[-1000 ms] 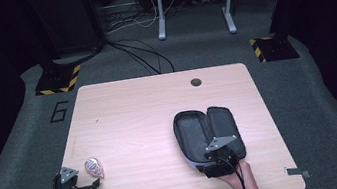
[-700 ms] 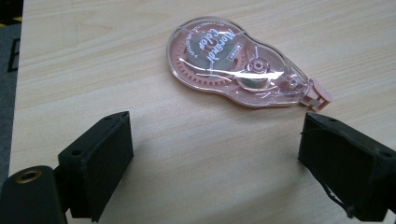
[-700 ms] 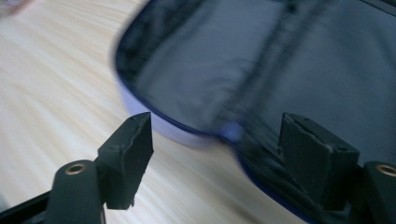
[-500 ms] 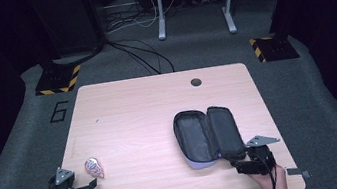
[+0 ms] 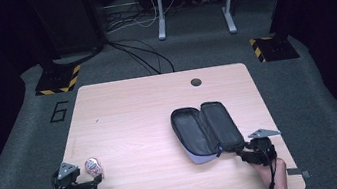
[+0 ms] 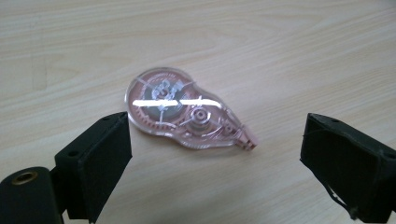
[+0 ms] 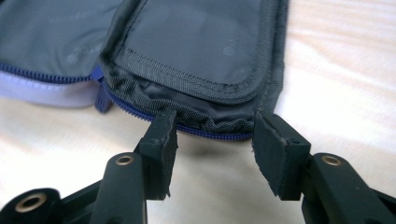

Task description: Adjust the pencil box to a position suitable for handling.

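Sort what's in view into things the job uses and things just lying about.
In use: correction tape roller between the open left gripper; open pencil case at the right gripper.
Lying about: floor cables, striped stand bases, frame legs.

Table lit from above; dark surroundings; close views soft.

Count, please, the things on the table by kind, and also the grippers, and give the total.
Correction tape roller, pink and clear: 1
Pencil case, dark, lying open: 1
Grippers: 2, the left gripper and the right gripper
Total: 4
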`<act>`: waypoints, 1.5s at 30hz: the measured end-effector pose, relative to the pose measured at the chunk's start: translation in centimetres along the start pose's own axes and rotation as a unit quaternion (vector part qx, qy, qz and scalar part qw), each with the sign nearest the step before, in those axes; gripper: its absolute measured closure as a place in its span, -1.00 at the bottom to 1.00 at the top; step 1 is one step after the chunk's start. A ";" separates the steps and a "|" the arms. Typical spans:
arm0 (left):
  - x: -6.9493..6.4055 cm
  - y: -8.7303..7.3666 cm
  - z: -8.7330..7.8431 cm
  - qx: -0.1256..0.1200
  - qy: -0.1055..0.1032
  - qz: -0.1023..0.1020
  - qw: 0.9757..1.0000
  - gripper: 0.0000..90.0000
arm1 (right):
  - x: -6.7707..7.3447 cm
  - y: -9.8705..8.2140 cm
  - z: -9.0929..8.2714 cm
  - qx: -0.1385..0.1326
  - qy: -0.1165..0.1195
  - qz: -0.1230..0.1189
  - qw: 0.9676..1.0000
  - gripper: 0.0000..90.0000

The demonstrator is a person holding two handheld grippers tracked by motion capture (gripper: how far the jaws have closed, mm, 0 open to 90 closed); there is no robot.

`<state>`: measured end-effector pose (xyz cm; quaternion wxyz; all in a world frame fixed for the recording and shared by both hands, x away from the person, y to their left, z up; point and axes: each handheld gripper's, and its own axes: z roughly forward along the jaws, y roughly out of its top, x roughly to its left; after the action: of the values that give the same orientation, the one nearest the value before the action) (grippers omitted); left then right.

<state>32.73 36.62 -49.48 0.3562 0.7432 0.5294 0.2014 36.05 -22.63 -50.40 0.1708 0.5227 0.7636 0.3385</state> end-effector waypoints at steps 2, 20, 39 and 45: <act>-0.4 0.5 0.1 -0.006 -0.004 0.002 1.000 -0.81 | -0.3 0.4 0.2 -0.002 0.001 0.010 1.000 0.09; -6.6 8.6 5.2 -0.004 -0.093 0.057 0.994 -0.81 | 1.2 1.4 0.8 -0.037 0.010 0.022 0.999 -0.20; -13.9 15.0 13.9 0.037 -0.141 0.095 0.985 -0.60 | 2.0 1.6 1.5 -0.037 0.007 0.018 0.999 -0.35; -15.0 15.8 15.9 0.046 -0.131 0.087 0.986 -0.45 | 2.7 1.7 1.8 -0.034 0.001 0.009 0.999 -0.34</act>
<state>48.27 14.67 -47.20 0.3695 0.8218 0.4202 0.1075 37.30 -19.17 -50.26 0.1844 0.5235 0.7469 0.3661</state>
